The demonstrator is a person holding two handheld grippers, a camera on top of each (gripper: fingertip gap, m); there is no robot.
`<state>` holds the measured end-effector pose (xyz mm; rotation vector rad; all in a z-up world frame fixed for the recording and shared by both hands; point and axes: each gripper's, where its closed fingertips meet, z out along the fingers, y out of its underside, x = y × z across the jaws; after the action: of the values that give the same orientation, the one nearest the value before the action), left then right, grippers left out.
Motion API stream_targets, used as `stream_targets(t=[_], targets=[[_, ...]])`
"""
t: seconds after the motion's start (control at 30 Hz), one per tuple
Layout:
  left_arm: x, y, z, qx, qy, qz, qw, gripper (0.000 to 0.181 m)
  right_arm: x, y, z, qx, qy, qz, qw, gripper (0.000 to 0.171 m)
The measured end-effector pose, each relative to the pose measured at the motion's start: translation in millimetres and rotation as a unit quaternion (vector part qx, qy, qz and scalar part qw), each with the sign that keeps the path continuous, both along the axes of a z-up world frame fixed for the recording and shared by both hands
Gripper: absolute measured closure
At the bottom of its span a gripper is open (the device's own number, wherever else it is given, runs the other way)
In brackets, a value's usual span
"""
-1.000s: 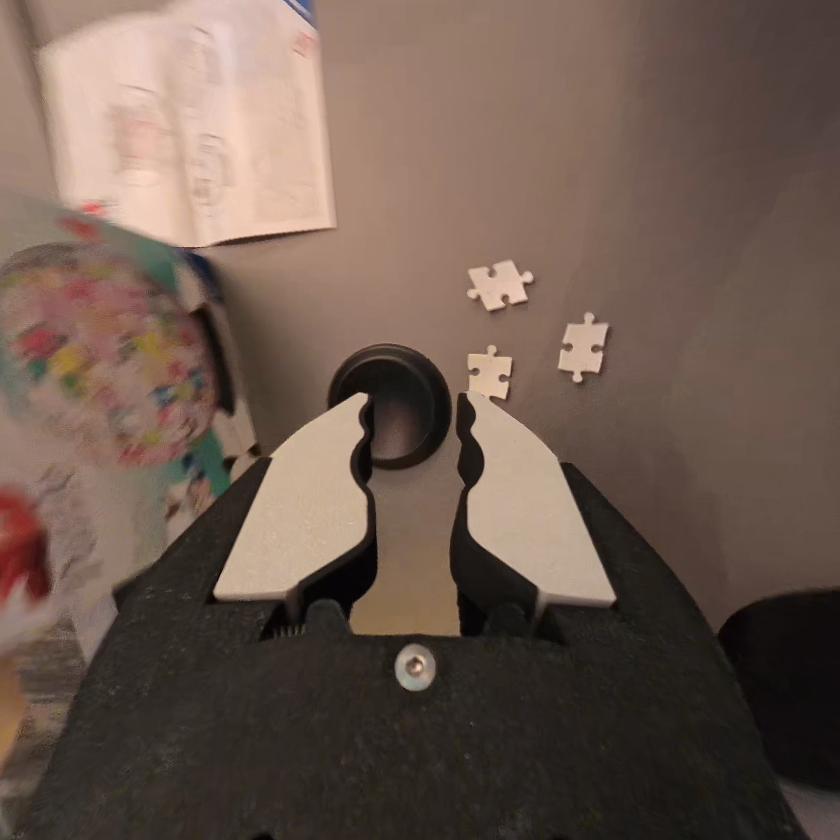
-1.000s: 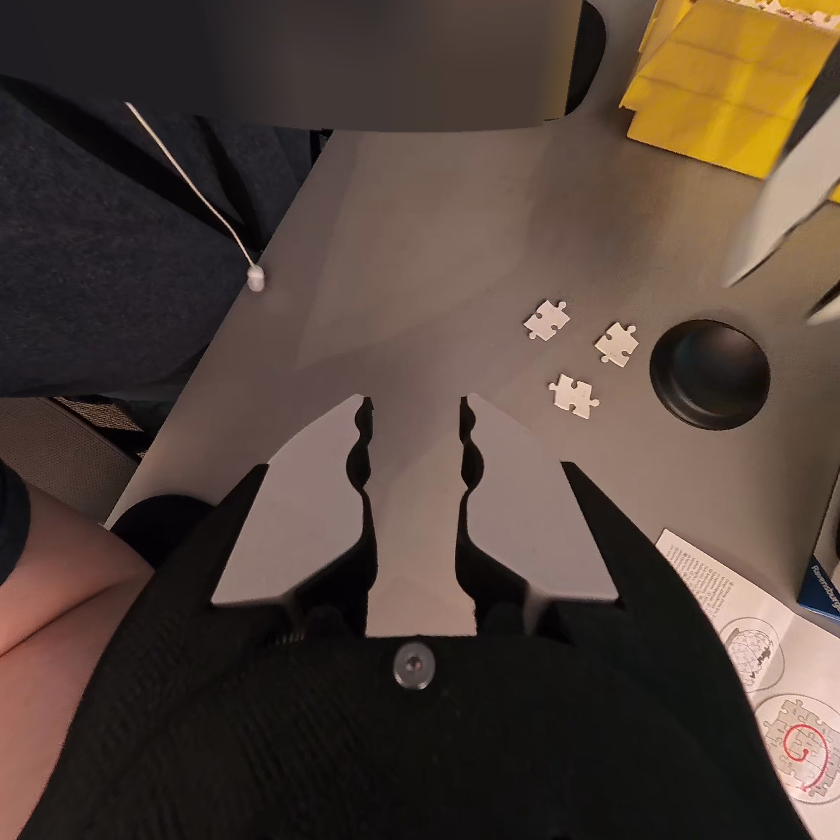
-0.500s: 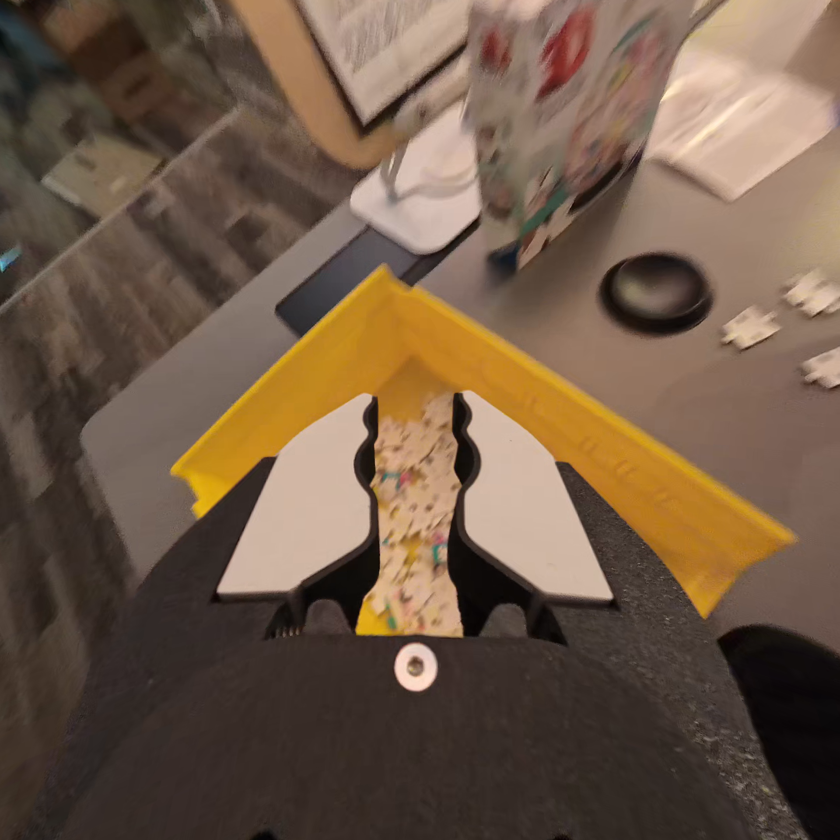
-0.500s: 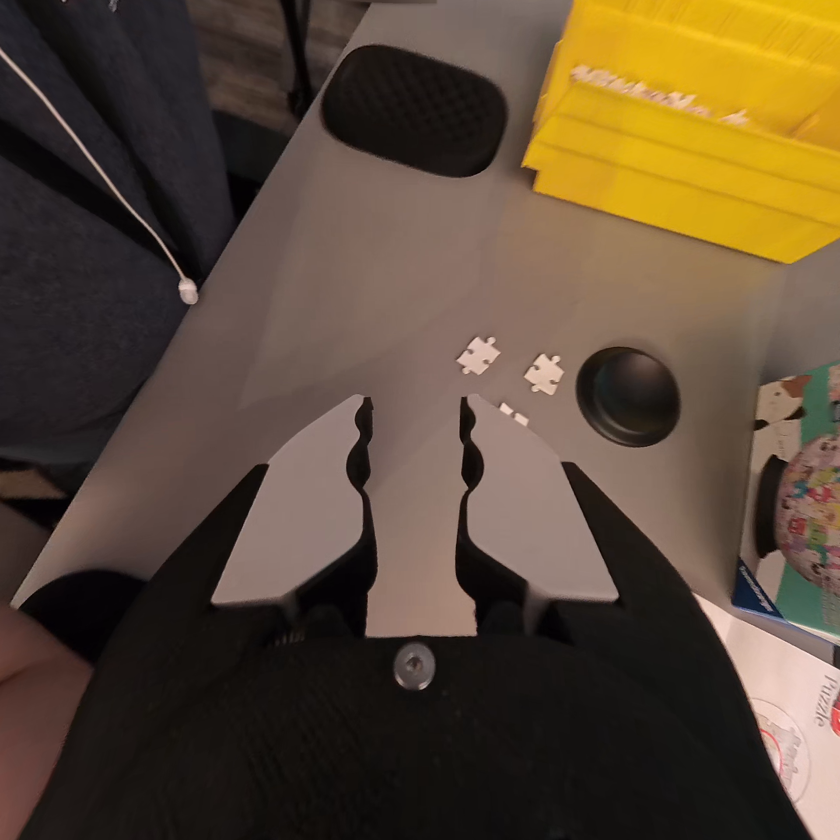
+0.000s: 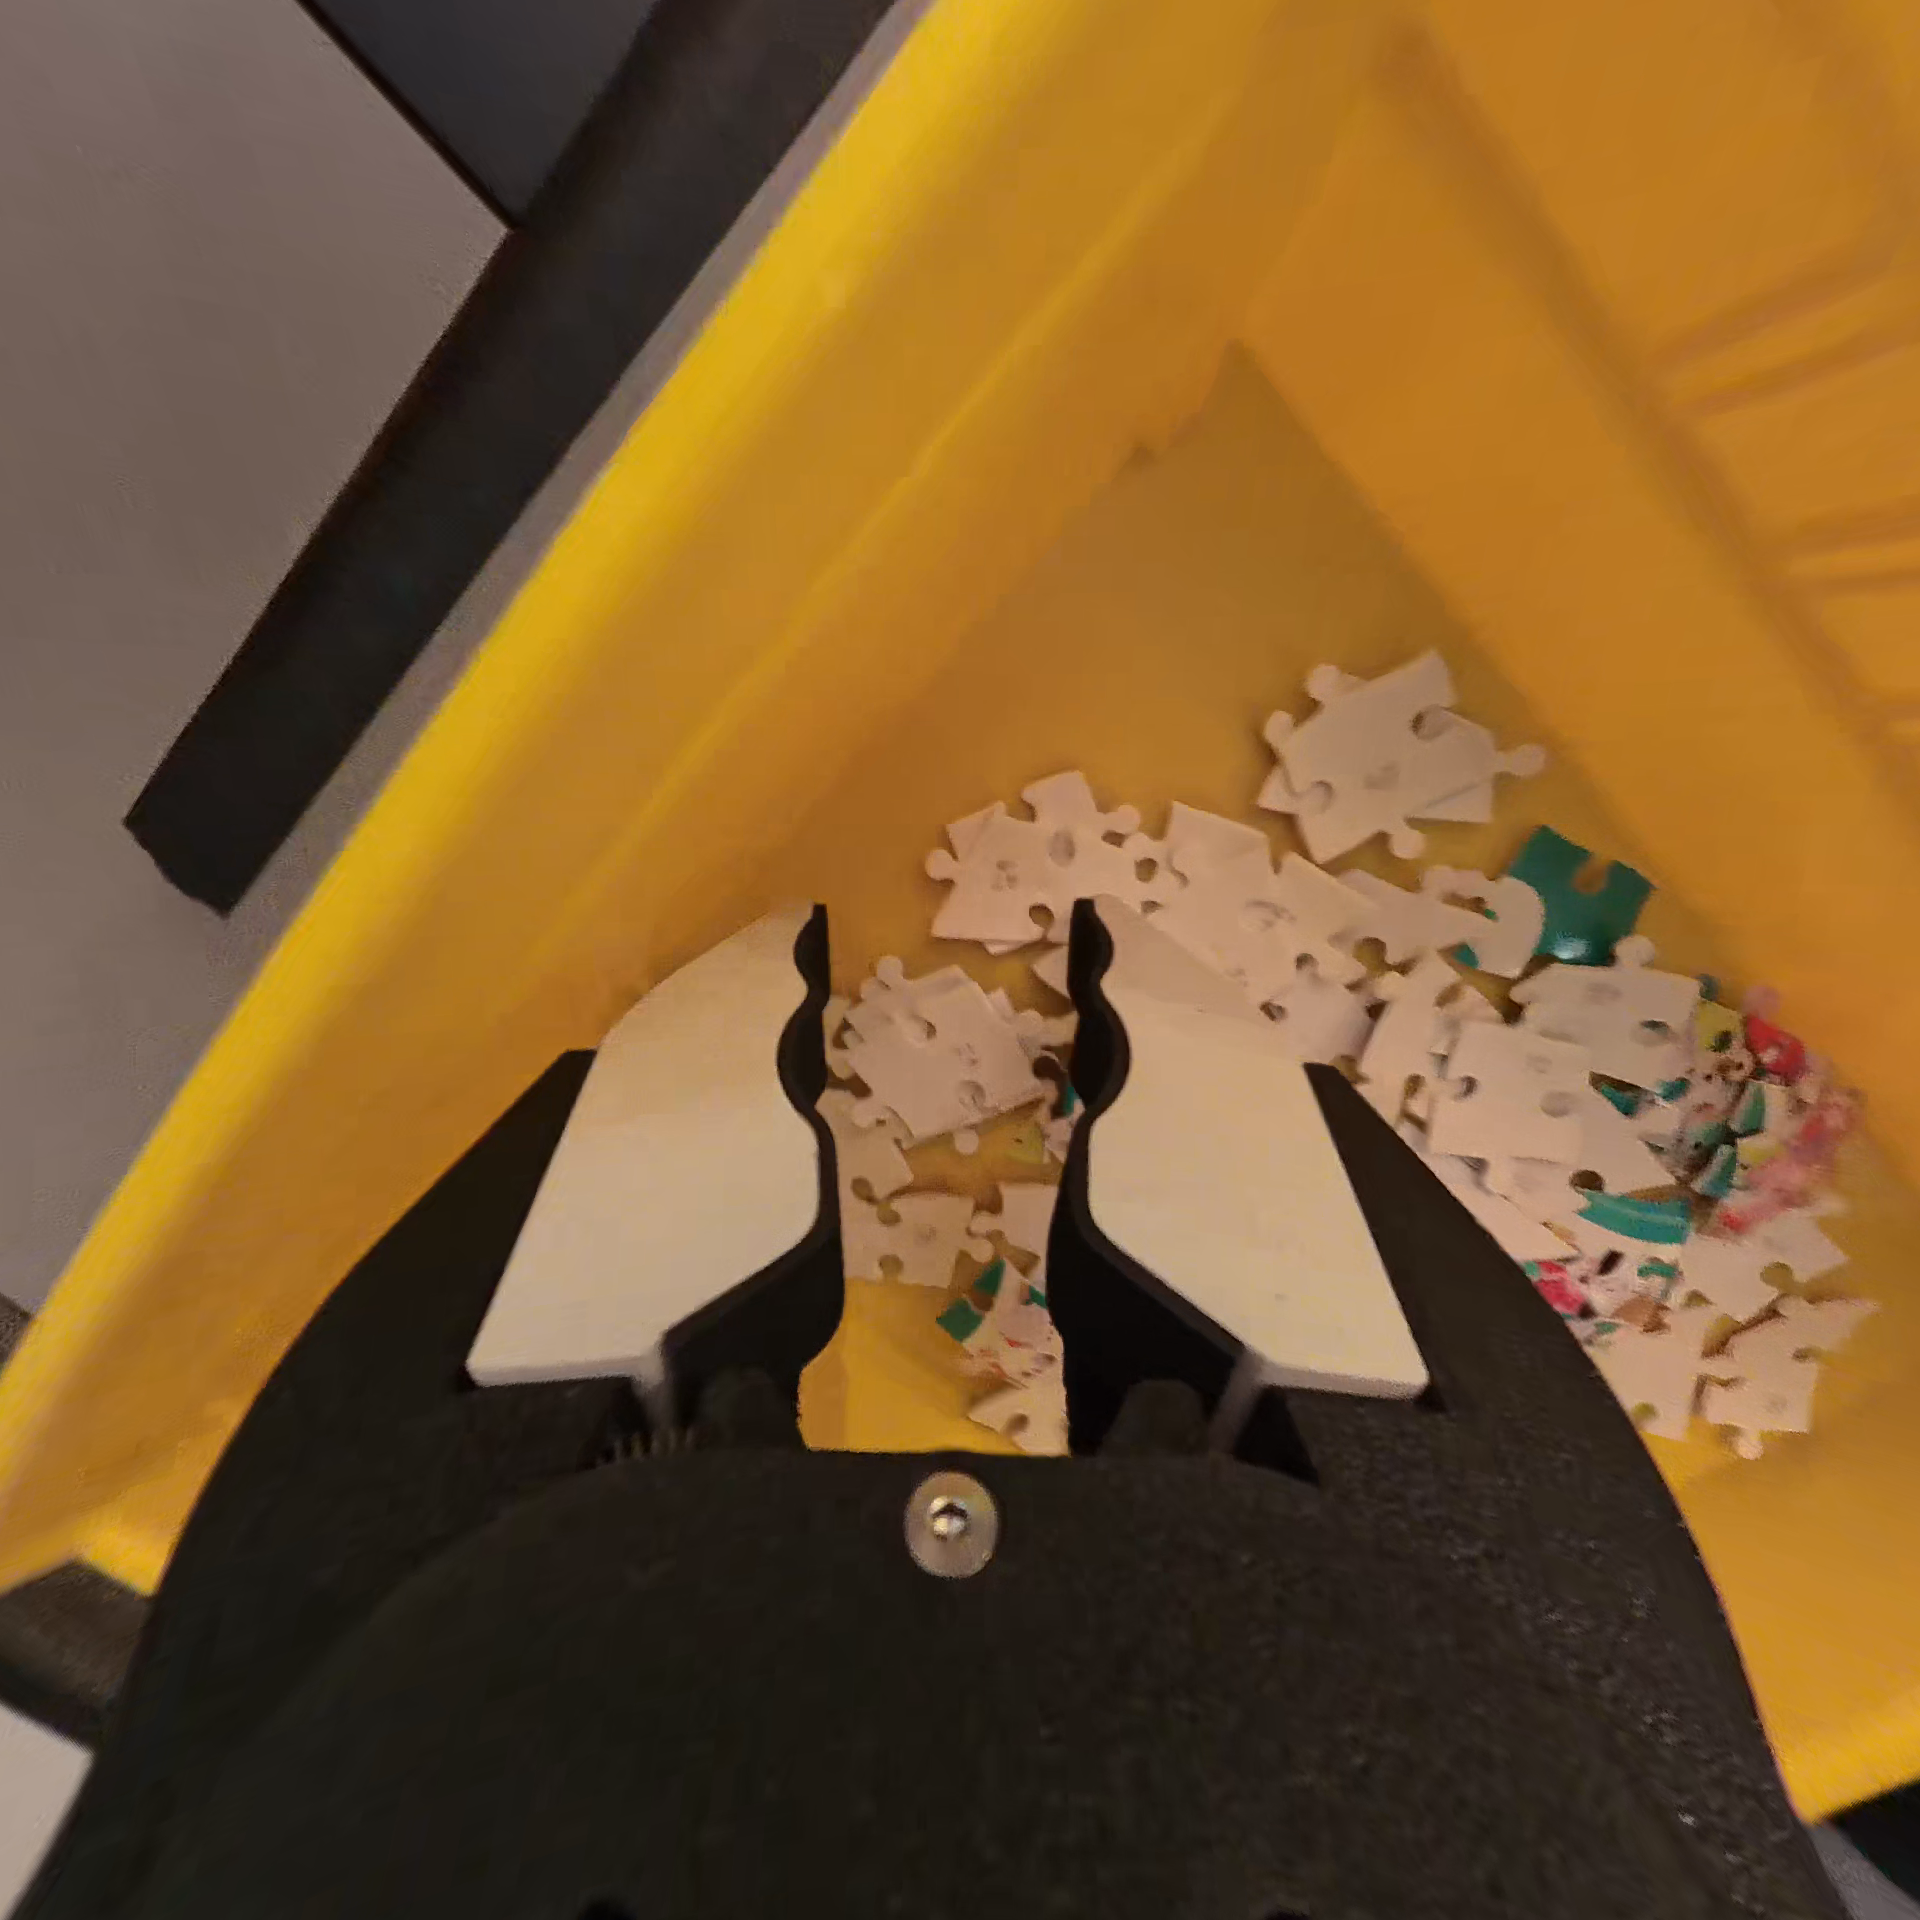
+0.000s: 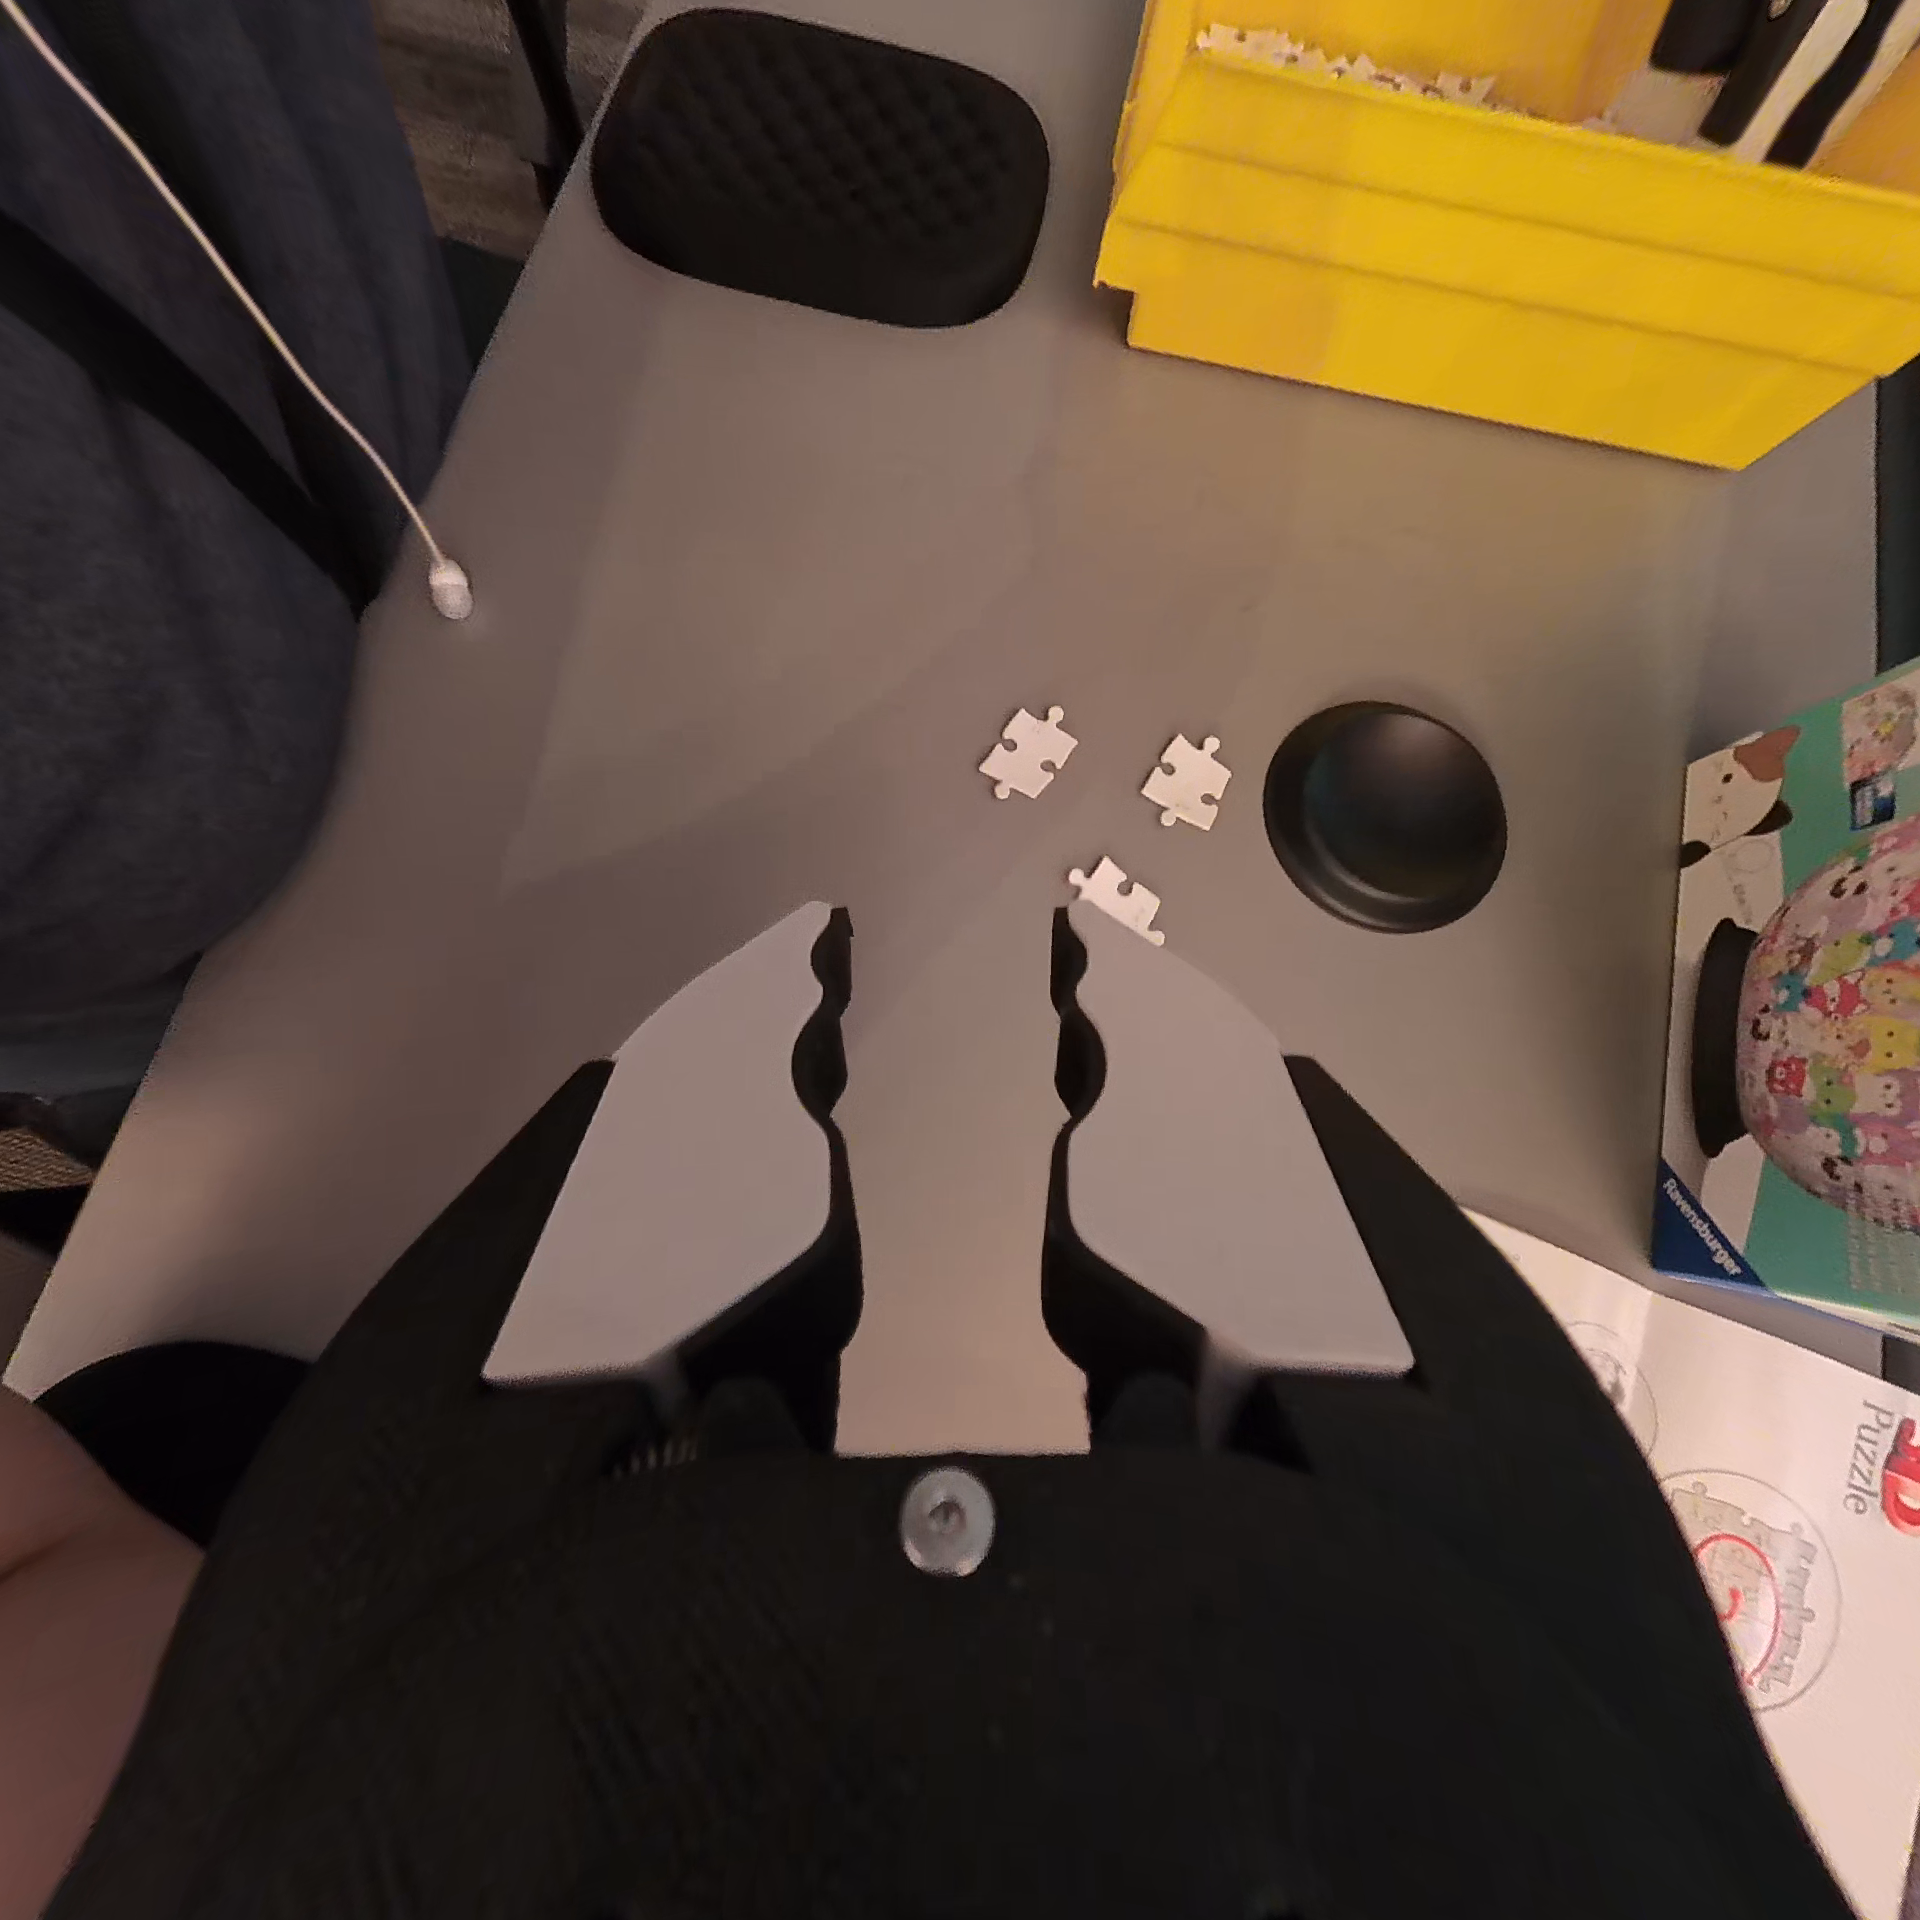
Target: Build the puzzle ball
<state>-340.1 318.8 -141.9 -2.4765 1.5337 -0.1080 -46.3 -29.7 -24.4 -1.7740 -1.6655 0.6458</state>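
Currently my left gripper [image 5: 948, 914], jaws apart and empty, sits inside the yellow bin [image 5: 935, 436] over overlapping puzzle pieces [image 5: 1351, 1018], so I risk pinching several, while my right gripper [image 6: 948, 920] hovers equally agape near three table pieces [image 6: 1117, 805].

Bare grey counter [image 6: 810, 644] lies open ahead of the right gripper [image 6: 945, 920]. At two o'clock, three white puzzle pieces [image 6: 1184, 781] and a black ring stand [image 6: 1384, 816] crowd the way. A yellow bin [image 6: 1475, 281] blocks one o'clock; its walls [image 5: 935, 582] hem the left gripper [image 5: 948, 914] over heaped pieces [image 5: 1496, 1081].
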Motion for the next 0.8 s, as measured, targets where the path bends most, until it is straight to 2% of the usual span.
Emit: stream_targets(t=[0.07,0.17,0.37,0.5,0.6,0.7,0.8], targets=[[2.2,0.5,-4.5,-0.012,0.005,-0.006,1.0,0.138,2.8,0.7,-3.6,-0.004,-0.008,-0.001,1.0,0.133],[8.2,-3.1,-5.5,-0.021,0.0,-0.034,0.999,0.18,5.7,3.1,-5.7,-0.004,-0.011,-0.005,1.0,0.133],[8.0,-4.6,-2.3,-0.024,-0.002,-0.035,0.999,0.181,7.7,3.9,-5.3,-0.004,-0.011,-0.009,1.0,0.133],[11.1,-2.1,8.8,-0.013,-0.044,-0.022,0.999,0.181,8.1,3.9,-5.9,-0.004,-0.015,-0.01,1.0,0.133],[15.8,-7.8,8.9,0.0,-0.05,-0.062,0.997,0.148,7.5,3.2,-6.4,-0.005,-0.016,-0.008,1.0,0.133],[20.5,-19.4,0.9,-0.01,-0.042,-0.082,0.996,0.13,6.9,3.2,-7.5,-0.006,-0.018,-0.008,1.0,0.133],[17.8,-16.8,-6.0,-0.005,-0.022,-0.074,0.997,0.122,6.3,3.1,-8.0,-0.007,-0.019,-0.008,1.0,0.133]])
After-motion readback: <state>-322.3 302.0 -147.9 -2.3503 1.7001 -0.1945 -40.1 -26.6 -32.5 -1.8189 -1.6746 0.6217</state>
